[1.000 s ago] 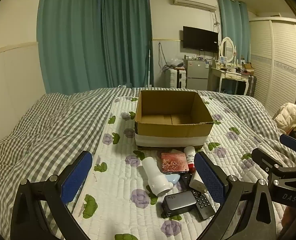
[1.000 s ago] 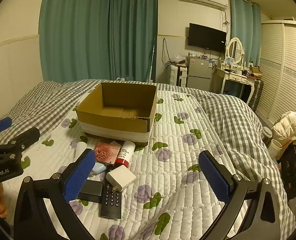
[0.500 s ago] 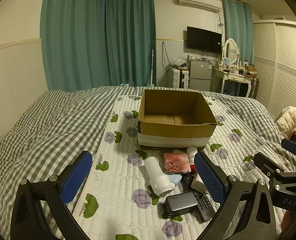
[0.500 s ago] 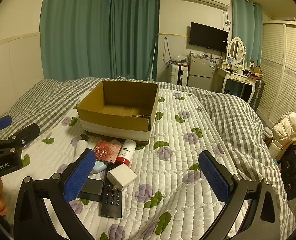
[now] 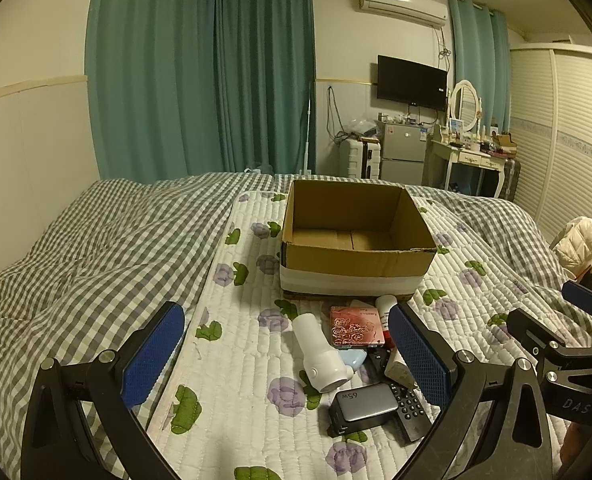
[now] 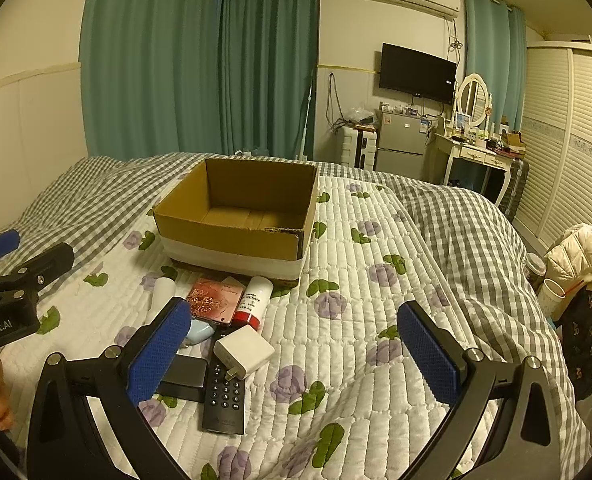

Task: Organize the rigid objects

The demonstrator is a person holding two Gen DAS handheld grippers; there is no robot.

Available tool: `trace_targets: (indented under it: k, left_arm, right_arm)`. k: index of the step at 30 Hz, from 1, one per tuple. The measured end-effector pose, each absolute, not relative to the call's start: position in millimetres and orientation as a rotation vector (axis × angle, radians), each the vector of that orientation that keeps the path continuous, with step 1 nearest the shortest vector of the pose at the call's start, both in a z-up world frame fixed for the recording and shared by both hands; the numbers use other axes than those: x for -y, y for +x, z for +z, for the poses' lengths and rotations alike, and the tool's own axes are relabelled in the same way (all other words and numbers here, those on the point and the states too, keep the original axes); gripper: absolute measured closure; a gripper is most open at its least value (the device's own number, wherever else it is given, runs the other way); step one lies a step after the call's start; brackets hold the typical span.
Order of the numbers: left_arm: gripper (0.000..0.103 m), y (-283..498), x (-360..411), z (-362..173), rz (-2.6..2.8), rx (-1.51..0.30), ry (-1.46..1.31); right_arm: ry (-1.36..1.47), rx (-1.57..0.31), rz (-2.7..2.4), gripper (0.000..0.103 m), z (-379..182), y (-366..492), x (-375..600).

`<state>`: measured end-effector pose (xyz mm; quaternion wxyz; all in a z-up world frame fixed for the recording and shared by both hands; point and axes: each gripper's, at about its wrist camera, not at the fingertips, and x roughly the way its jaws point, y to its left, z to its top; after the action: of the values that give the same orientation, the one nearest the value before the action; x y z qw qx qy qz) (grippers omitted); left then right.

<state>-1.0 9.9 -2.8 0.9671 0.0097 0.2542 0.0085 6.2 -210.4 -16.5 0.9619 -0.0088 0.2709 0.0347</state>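
Note:
An empty cardboard box (image 5: 355, 266) (image 6: 232, 242) stands on the quilted bed. In front of it lies a pile: a white cylinder device (image 5: 319, 354), a pink floral case (image 5: 355, 327) (image 6: 214, 295), a red-capped tube (image 6: 254, 298), a pale blue item (image 5: 353, 359), a grey power bank (image 5: 363, 404), a white charger (image 6: 243, 352) and a black remote (image 6: 224, 398). My left gripper (image 5: 286, 354) is open and empty, above and just before the pile. My right gripper (image 6: 296, 354) is open and empty, to the right of the pile.
A grey checked duvet (image 5: 96, 248) covers the bed's left and far right. A cream jacket (image 6: 579, 252) lies at the right bed edge. A fridge (image 5: 401, 156), dressing table (image 5: 475, 160) and wardrobe (image 6: 575, 152) stand at the room's far side.
Both views have tilted up slightly and drawn back a little from the pile. Both grippers stay open; nothing on the bed has moved.

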Motion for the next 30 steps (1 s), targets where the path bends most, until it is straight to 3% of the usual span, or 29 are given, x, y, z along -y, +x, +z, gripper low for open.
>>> trace_targets:
  k: [30]
  left_arm:
    - [0.0,-3.2,-5.3,-2.5,0.008,-0.517,0.022]
  right_arm:
    - [-0.031,-0.557,0.08,0.0,-17.9,3.5,207.3]
